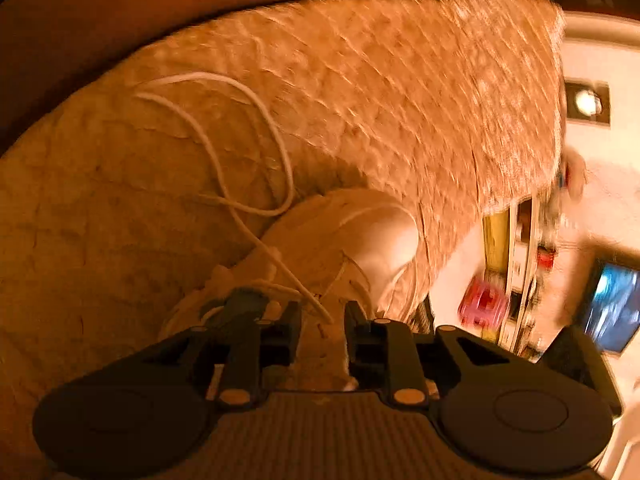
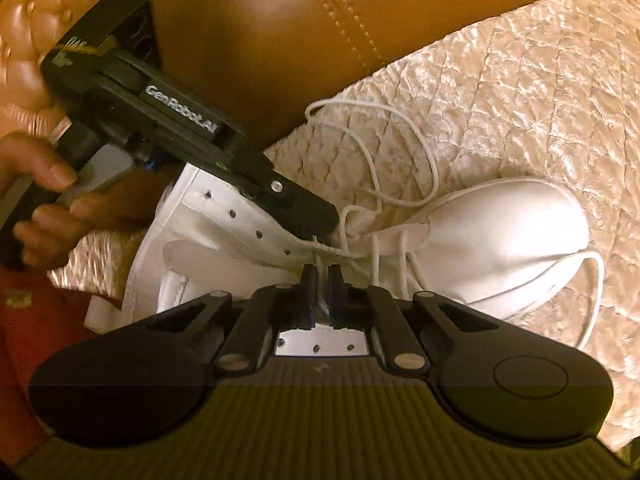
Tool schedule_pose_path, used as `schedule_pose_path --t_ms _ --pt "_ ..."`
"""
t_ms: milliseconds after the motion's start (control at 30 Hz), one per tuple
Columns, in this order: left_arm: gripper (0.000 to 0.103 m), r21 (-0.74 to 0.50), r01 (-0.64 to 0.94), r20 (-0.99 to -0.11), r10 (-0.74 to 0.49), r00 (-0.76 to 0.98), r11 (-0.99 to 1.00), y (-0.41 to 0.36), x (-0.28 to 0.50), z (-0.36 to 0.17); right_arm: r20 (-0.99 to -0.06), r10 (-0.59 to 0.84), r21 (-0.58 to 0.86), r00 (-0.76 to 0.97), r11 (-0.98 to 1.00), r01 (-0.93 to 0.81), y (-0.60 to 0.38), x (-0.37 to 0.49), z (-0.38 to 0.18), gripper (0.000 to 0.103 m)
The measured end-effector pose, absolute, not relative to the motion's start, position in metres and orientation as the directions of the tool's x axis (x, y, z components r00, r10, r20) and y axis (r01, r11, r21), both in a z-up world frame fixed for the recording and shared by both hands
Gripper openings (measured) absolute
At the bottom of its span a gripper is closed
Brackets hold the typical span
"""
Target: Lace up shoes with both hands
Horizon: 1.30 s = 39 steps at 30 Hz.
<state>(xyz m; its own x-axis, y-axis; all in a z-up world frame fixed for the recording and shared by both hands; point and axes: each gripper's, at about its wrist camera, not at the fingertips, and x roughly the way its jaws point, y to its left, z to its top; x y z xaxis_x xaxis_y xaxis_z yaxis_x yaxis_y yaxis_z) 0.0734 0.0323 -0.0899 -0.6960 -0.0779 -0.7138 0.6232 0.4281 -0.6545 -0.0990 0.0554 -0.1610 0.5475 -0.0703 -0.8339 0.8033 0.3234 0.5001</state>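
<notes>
A white high-top shoe [image 2: 500,232] lies on a quilted cover, its toe to the right in the right wrist view. Its white shoelace [image 2: 400,132] runs through the lower eyelets and trails in loose loops over the cover. My right gripper [image 2: 321,280] is shut on a strand of the lace just above the tongue. My left gripper [image 2: 320,226], held by a hand [image 2: 44,184], reaches in from the upper left, its tip at the eyelet flap. In the left wrist view, which is blurred, the left gripper [image 1: 323,316] stands open over the shoe [image 1: 340,232], a lace [image 1: 216,160] end lying loose between its fingers.
The quilted cover [image 2: 520,80] spreads under the shoe. Brown stitched leather [image 2: 280,20] rises behind it. A red cloth [image 2: 36,320] sits at the lower left. In the left wrist view, shelves with small items [image 1: 520,280] and a lit screen [image 1: 612,308] stand beyond the cover's edge.
</notes>
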Motion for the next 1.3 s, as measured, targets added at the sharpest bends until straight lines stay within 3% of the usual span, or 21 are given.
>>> schedule_pose_path --t_ms 533,700,767,833,1167,1300 --pt "0.025 -0.657 0.443 -0.657 -0.175 -0.733 0.610 0.049 0.089 -0.119 -0.760 -0.190 0.595 0.622 0.183 0.783 0.061 -0.112 -0.175 0.008" --pt "0.026 -0.661 0.343 -0.553 -0.123 -0.824 0.668 0.039 0.096 -0.139 -0.749 -0.209 0.602 0.628 0.178 0.778 0.065 -0.114 -0.174 0.008" --pt "0.025 -0.654 0.365 -0.570 -0.115 -0.814 0.662 0.035 0.104 -0.140 -0.745 -0.211 0.608 0.633 0.174 0.774 0.065 -0.116 -0.175 0.007" --pt "0.018 -0.651 0.394 -0.583 -0.095 -0.807 0.649 0.032 0.106 -0.138 -0.740 -0.214 0.613 0.637 0.172 0.771 0.066 -0.117 -0.176 0.007" --pt "0.017 -0.648 0.520 -0.639 -0.027 -0.768 0.557 0.032 0.080 -0.124 -0.736 -0.220 0.615 0.640 0.178 0.768 0.071 -0.119 -0.176 0.008" --pt "0.008 -0.650 0.580 -0.676 -0.026 -0.736 0.492 0.031 0.073 -0.115 -0.734 -0.222 0.618 0.641 0.173 0.767 0.072 -0.118 -0.177 0.008"
